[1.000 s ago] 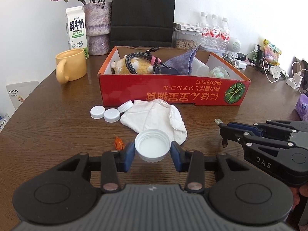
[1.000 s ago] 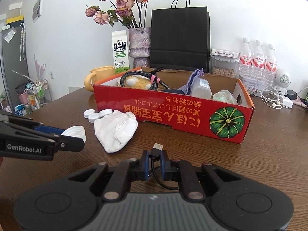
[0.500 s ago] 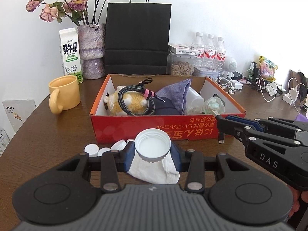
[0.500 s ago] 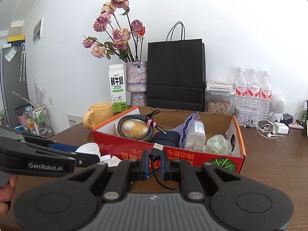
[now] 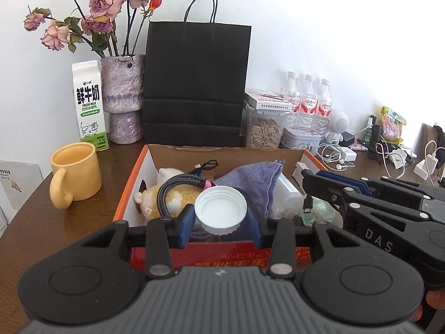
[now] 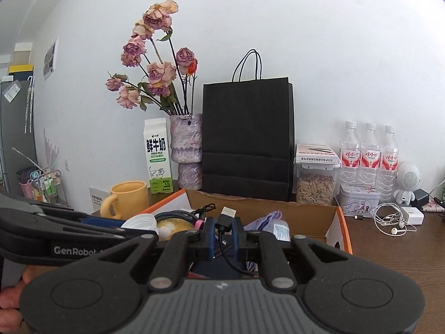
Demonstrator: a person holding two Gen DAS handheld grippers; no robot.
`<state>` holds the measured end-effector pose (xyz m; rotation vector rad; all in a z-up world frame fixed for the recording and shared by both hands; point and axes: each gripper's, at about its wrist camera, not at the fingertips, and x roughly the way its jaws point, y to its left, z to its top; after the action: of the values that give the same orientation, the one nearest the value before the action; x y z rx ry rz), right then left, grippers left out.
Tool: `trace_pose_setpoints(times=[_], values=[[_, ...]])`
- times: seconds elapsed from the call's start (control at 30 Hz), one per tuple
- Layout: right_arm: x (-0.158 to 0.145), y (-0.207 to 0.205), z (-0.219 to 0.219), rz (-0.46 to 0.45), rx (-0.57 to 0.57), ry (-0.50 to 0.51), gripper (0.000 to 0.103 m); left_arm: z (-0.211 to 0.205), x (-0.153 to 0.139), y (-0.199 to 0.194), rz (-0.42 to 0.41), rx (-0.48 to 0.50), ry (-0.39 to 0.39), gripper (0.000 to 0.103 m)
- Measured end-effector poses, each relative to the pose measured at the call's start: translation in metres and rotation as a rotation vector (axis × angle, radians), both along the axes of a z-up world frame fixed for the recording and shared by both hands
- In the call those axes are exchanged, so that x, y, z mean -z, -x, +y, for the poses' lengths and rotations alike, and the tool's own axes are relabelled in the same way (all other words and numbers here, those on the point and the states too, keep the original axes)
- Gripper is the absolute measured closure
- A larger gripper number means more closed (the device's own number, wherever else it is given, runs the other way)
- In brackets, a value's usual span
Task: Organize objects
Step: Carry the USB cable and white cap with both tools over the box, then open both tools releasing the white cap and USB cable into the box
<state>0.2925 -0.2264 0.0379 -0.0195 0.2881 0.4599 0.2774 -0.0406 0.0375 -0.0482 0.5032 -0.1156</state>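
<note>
Left gripper (image 5: 221, 221) pinches a white cap (image 5: 220, 211), open side up, above the red box (image 5: 133, 178), over the plush toy (image 5: 178, 199) and purple cloth (image 5: 256, 179). Right gripper (image 6: 224, 235) clamps a black USB cable (image 6: 226, 218) above that same box.

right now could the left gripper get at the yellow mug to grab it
Probably not yet: the left gripper has its fingers shut on a white cap. The path to the yellow mug, left of the red box, looks clear.

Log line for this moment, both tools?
left tool: holds white cap | right tool: holds USB cable | both over red box
</note>
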Motion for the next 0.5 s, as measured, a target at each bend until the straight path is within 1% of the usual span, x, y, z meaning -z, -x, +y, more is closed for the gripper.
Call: trace_pose_setpoints(times=[0.23, 0.5], values=[[-0.002, -0.042, -0.007, -0.006, 0.005, -0.018, 0.092, -0.006, 0.001, -0.040, -0.020, 0.002, 0.011, 0.062], [0.003, -0.075, -0.026, 0.007, 0.023, -0.023, 0.092, -0.018, 0.011, -0.076, -0.008, 0.038, 0.008, 0.062]])
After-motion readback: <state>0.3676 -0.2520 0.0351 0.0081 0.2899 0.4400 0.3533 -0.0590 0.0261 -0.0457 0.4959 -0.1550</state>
